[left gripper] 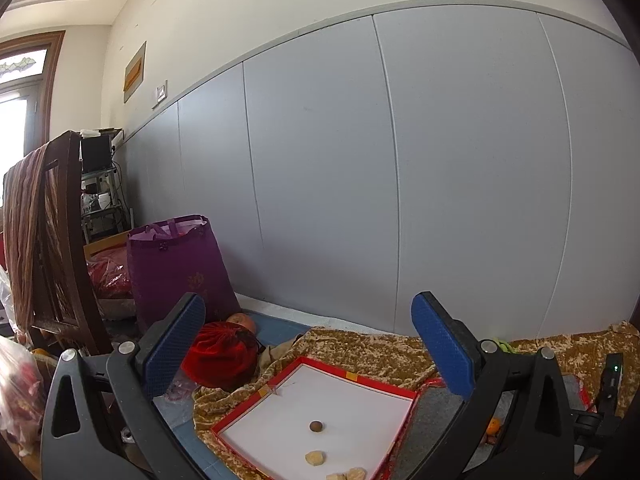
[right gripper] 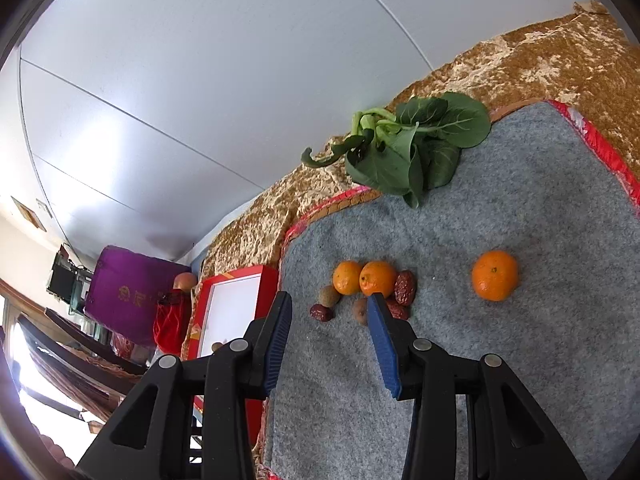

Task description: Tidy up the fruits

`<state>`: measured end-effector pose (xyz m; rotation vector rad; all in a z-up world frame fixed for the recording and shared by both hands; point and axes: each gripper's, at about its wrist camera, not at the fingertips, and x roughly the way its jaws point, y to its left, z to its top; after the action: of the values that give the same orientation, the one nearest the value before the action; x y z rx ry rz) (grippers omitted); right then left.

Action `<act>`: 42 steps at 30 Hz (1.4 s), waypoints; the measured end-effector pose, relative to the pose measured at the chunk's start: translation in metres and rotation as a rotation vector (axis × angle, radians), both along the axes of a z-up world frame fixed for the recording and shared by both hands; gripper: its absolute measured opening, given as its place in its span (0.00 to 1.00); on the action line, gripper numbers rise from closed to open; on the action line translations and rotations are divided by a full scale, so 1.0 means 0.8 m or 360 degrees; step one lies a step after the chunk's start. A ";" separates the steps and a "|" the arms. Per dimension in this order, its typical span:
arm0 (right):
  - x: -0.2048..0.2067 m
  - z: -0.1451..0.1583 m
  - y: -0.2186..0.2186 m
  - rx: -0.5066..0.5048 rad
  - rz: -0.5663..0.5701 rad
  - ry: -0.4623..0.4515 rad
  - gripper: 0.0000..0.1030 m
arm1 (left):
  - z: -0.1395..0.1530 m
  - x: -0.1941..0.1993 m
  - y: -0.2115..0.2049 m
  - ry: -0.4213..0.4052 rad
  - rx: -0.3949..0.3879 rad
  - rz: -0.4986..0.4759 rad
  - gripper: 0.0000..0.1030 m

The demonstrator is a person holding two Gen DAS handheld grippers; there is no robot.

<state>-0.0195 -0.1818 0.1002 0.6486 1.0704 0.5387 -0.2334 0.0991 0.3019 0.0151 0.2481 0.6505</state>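
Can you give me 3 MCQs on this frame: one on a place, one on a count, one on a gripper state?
1. Where does the leafy green vegetable lie?
A. at the grey mat's far edge
B. in the red-rimmed tray
C. inside the purple bag

2. How many oranges are on the grey mat?
A. one
B. three
C. five

3. What is between the right gripper's fingers?
A. an orange
B. a red date
C. nothing

Answers:
1 A, its leaves overlap the mat's border by the wall.
2 B, a touching pair and a single orange apart from them.
3 C, only bare mat shows in the gap.
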 end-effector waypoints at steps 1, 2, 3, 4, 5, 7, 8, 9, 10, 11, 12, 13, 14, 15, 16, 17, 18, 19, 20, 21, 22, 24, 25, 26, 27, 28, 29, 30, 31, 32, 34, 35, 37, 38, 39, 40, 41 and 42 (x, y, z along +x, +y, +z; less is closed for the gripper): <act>0.000 0.001 0.001 0.0007 0.0009 -0.0004 0.41 | 0.001 -0.005 0.000 -0.0004 0.0002 0.0016 1.00; 0.001 0.001 0.002 0.0010 0.0017 -0.0007 0.41 | 0.002 -0.007 0.002 -0.0008 0.0006 0.0033 1.00; 0.001 0.001 0.003 0.0009 0.0024 -0.0010 0.41 | 0.003 -0.011 0.002 -0.0012 0.0009 0.0049 1.00; 0.001 0.001 0.005 0.0008 0.0033 -0.0012 0.41 | 0.003 -0.013 0.005 -0.0013 0.0014 0.0061 1.00; 0.002 0.001 0.009 0.0010 0.0040 -0.0012 0.40 | 0.003 -0.014 0.006 -0.0016 0.0019 0.0072 1.00; 0.002 0.001 0.010 0.0013 0.0040 -0.0012 0.41 | 0.003 -0.017 0.009 -0.0022 0.0020 0.0089 1.00; 0.003 0.001 0.011 0.0013 0.0040 -0.0013 0.41 | 0.003 -0.018 0.011 -0.0025 0.0016 0.0093 1.00; 0.002 0.001 0.011 0.0014 0.0039 -0.0011 0.41 | 0.003 -0.019 0.012 -0.0026 0.0013 0.0093 1.00; 0.003 0.001 0.011 0.0015 0.0041 -0.0011 0.41 | 0.003 -0.021 0.014 -0.0030 0.0013 0.0099 1.00; 0.002 0.001 0.011 0.0014 0.0039 -0.0011 0.41 | 0.003 -0.021 0.014 -0.0034 0.0014 0.0101 1.00; 0.002 0.001 0.011 0.0011 0.0038 -0.0011 0.41 | 0.003 -0.022 0.015 -0.0036 0.0018 0.0103 1.00; 0.003 0.001 0.011 0.0011 0.0039 -0.0010 0.41 | 0.003 -0.023 0.015 -0.0037 0.0025 0.0106 1.00; 0.002 0.001 0.011 0.0012 0.0036 -0.0008 0.41 | 0.003 -0.023 0.015 -0.0039 0.0032 0.0107 1.00; 0.001 0.001 0.011 0.0012 0.0034 -0.0008 0.41 | 0.003 -0.024 0.015 -0.0040 0.0036 0.0109 1.00; 0.001 0.001 0.012 0.0007 0.0033 -0.0011 0.41 | 0.003 -0.025 0.016 -0.0041 0.0037 0.0111 1.00; 0.001 0.001 0.012 0.0006 0.0034 -0.0011 0.40 | 0.003 -0.025 0.017 -0.0041 0.0033 0.0109 1.00; 0.001 0.000 0.012 0.0007 0.0035 -0.0009 0.40 | 0.002 -0.025 0.019 -0.0039 0.0025 0.0106 1.00; 0.001 0.000 0.013 0.0009 0.0037 -0.0009 0.41 | 0.001 -0.024 0.020 -0.0037 0.0018 0.0101 1.00; 0.001 0.000 0.014 0.0005 0.0037 -0.0011 0.41 | 0.000 -0.023 0.021 -0.0035 0.0009 0.0095 1.00; 0.001 0.000 0.014 0.0001 0.0039 -0.0013 0.41 | -0.001 -0.022 0.023 -0.0030 0.0002 0.0094 1.00; 0.001 0.000 0.014 0.0002 0.0039 -0.0012 0.40 | -0.002 -0.021 0.023 -0.0026 0.0001 0.0095 1.00; 0.002 0.000 0.013 0.0005 0.0036 -0.0010 0.41 | -0.005 -0.018 0.022 -0.0016 0.0007 0.0096 1.00; 0.002 0.000 0.013 0.0002 0.0033 -0.0012 0.41 | -0.006 -0.016 0.022 -0.0010 0.0007 0.0093 1.00; 0.001 0.000 0.013 0.0000 0.0031 -0.0013 0.41 | -0.008 -0.014 0.022 -0.0004 0.0006 0.0091 1.00; 0.002 0.000 0.013 0.0003 0.0031 -0.0011 0.41 | -0.009 -0.013 0.022 0.0000 0.0002 0.0091 1.00; 0.002 -0.001 0.013 0.0003 0.0030 -0.0010 0.41 | -0.011 -0.012 0.022 0.0006 -0.0003 0.0088 1.00; 0.001 0.000 0.013 0.0000 0.0028 -0.0013 0.41 | -0.010 -0.011 0.022 0.0010 -0.0006 0.0086 1.00; 0.001 0.000 0.013 -0.0002 0.0028 -0.0015 0.40 | -0.011 -0.011 0.022 0.0013 -0.0009 0.0085 1.00; 0.001 0.000 0.013 -0.0001 0.0031 -0.0015 0.41 | -0.011 -0.010 0.023 0.0014 -0.0010 0.0088 1.00; 0.001 0.000 0.013 0.0001 0.0031 -0.0014 0.41 | -0.012 -0.010 0.024 0.0015 -0.0012 0.0090 1.00; 0.000 0.000 0.014 -0.0002 0.0030 -0.0017 0.40 | -0.012 -0.010 0.025 0.0015 -0.0015 0.0092 1.00; 0.000 0.000 0.014 -0.0003 0.0030 -0.0017 0.40 | -0.012 -0.010 0.025 0.0015 -0.0015 0.0095 1.00; 0.000 0.000 0.014 0.0002 0.0030 -0.0014 0.41 | -0.012 -0.009 0.027 0.0015 -0.0017 0.0096 1.00; 0.000 0.000 0.014 -0.0002 0.0028 -0.0015 0.40 | -0.012 -0.009 0.027 0.0014 -0.0017 0.0096 1.00; 0.000 0.000 0.014 -0.0004 0.0027 -0.0015 0.40 | -0.012 -0.009 0.027 0.0013 -0.0018 0.0095 1.00; 0.000 0.000 0.014 -0.0003 0.0028 -0.0014 0.41 | -0.012 -0.009 0.028 0.0011 -0.0017 0.0096 1.00; -0.001 0.000 0.015 -0.0003 0.0028 -0.0012 0.41 | -0.012 -0.009 0.028 0.0014 -0.0017 0.0095 1.00; -0.001 0.000 0.015 -0.0007 0.0028 -0.0013 0.40 | -0.012 -0.009 0.028 0.0017 -0.0016 0.0093 1.00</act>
<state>-0.0201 -0.1696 0.1005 0.6331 1.0699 0.5539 -0.2405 0.1214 0.2926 0.0014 0.2628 0.7071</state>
